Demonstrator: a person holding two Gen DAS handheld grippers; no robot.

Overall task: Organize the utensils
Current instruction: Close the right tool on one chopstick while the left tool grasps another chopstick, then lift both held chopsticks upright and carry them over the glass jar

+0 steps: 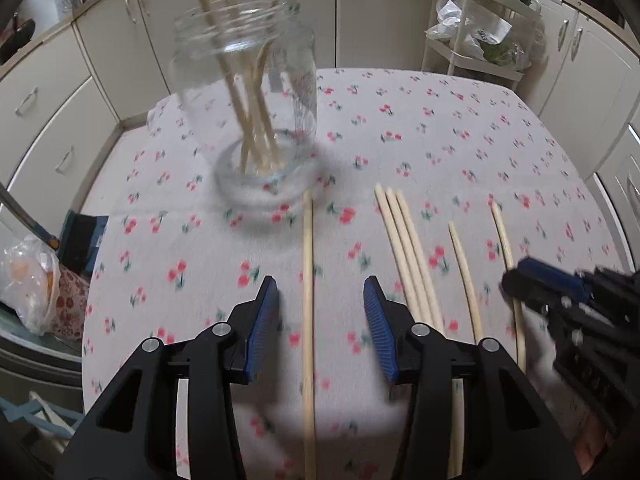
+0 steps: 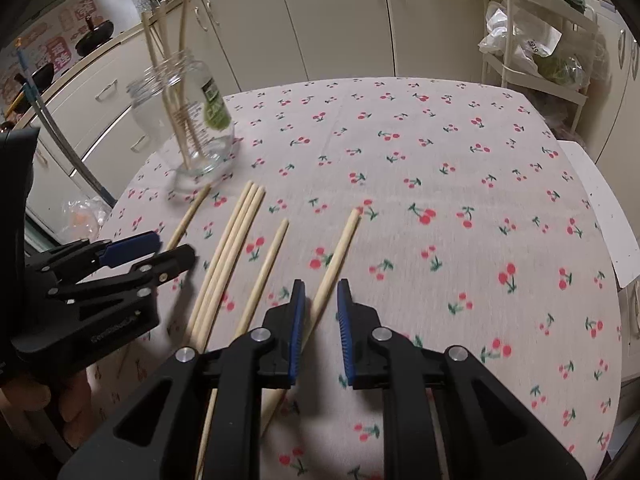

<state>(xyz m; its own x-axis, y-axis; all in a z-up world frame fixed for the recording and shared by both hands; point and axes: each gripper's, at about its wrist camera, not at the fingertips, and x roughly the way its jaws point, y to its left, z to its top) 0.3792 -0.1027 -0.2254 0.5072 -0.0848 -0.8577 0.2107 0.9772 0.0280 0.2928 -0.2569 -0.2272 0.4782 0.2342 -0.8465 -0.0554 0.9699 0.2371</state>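
A clear glass jar (image 1: 256, 120) (image 2: 192, 124) stands on the cherry-print tablecloth (image 1: 420, 140) with several wooden chopsticks (image 1: 248, 92) upright in it. More chopsticks lie flat on the cloth. My left gripper (image 1: 320, 328) is open, its fingers on either side of a single chopstick (image 1: 307, 300). A bundle of three chopsticks (image 1: 408, 252) (image 2: 228, 256) lies to its right. My right gripper (image 2: 320, 328) is open around the rightmost chopstick (image 2: 336, 260), not clamped. It shows in the left wrist view (image 1: 532, 280) too. The left gripper shows in the right wrist view (image 2: 160, 252).
Another loose chopstick (image 2: 264, 276) lies between the bundle and the right gripper. Cream cabinets (image 1: 360, 12) ring the table. A white rack (image 1: 480, 40) with bags stands at the back right. A plastic bag (image 1: 28, 280) lies off the table's left edge.
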